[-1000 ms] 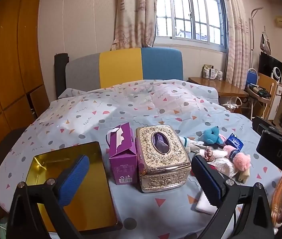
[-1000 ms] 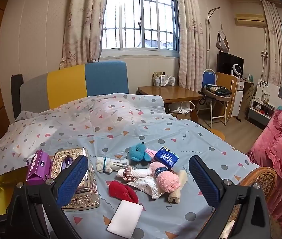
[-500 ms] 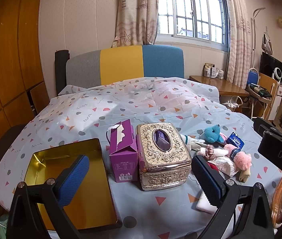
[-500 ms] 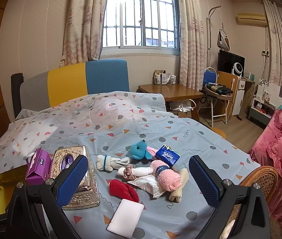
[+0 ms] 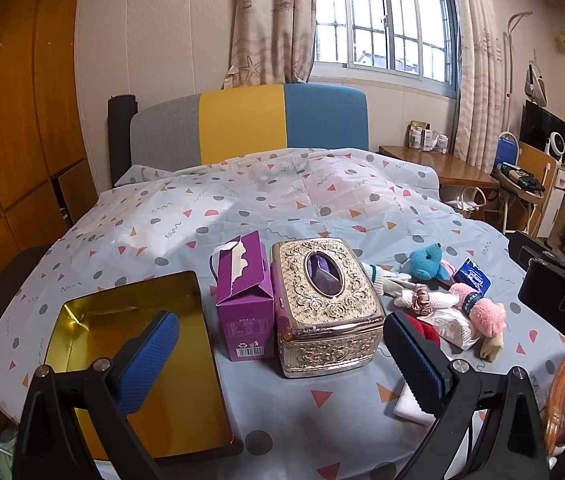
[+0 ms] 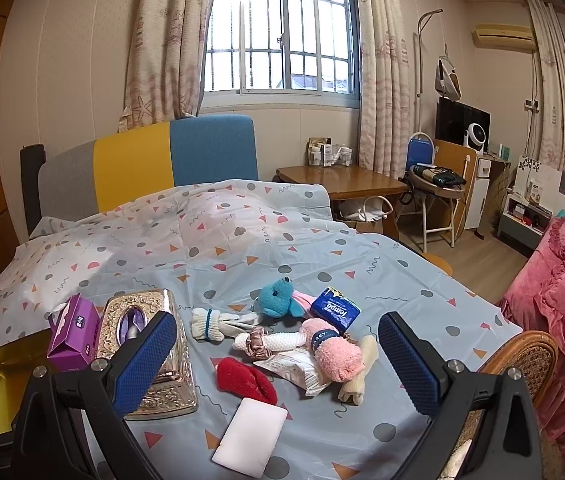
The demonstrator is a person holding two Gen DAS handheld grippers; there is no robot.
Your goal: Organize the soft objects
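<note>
A pile of soft things lies on the patterned bed cover: a blue plush toy (image 6: 278, 298), a pink plush sock (image 6: 336, 354), a red cloth piece (image 6: 244, 380), a white knit sock (image 6: 210, 324), a pink scrunchie (image 6: 256, 342) and a blue tissue pack (image 6: 334, 307). The blue plush (image 5: 426, 262) also shows in the left wrist view. An empty gold tin tray (image 5: 130, 340) lies at the left. My left gripper (image 5: 278, 360) is open above the tray and gold box. My right gripper (image 6: 272, 364) is open and empty, hovering short of the pile.
An ornate gold tissue box (image 5: 324, 300) and a purple carton (image 5: 242, 292) stand between tray and pile. A white flat pad (image 6: 250, 436) lies near the front edge. A rattan chair (image 6: 522, 360) and a pink quilt (image 6: 562, 280) are at the right.
Both views have shifted slightly, as both grippers rose a little and tilted; the objects on the bed have not moved. Both grippers stay open.
</note>
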